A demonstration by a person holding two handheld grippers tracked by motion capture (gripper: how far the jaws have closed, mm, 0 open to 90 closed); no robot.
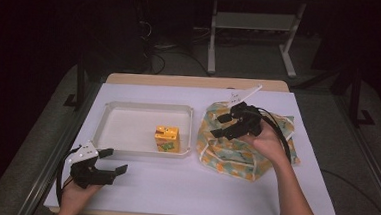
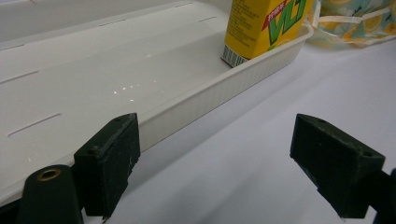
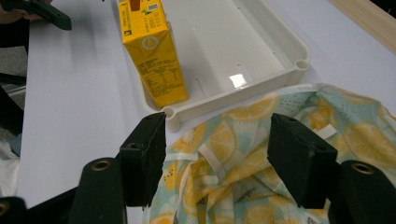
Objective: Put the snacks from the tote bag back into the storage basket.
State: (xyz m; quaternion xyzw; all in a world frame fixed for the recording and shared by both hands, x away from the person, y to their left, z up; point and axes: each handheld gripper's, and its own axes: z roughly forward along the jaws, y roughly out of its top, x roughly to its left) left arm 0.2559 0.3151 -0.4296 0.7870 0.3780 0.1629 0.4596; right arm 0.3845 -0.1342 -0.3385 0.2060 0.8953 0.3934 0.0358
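Observation:
A yellow drink carton [image 1: 167,138] stands upright in the front right corner of a white tray [image 1: 127,126]. To the tray's right lies a crumpled cloth bag [image 1: 235,155] printed with lemons and oranges. My right gripper [image 1: 217,125] hovers over the bag's left part, its jaws pointing toward the tray and standing apart with nothing between them. In the right gripper view the bag [image 3: 233,140] lies below the gripper [image 3: 217,154], with the carton [image 3: 152,56] beyond. My left gripper [image 1: 116,161] rests open near the tray's front left corner, holding nothing [image 2: 219,158].
A white sheet [image 1: 183,187] covers the table, with a wooden edge [image 1: 195,81] at the far side. The tray's floor left of the carton [image 2: 93,84] is bare. A black cable [image 1: 279,133] trails from the right gripper across the bag.

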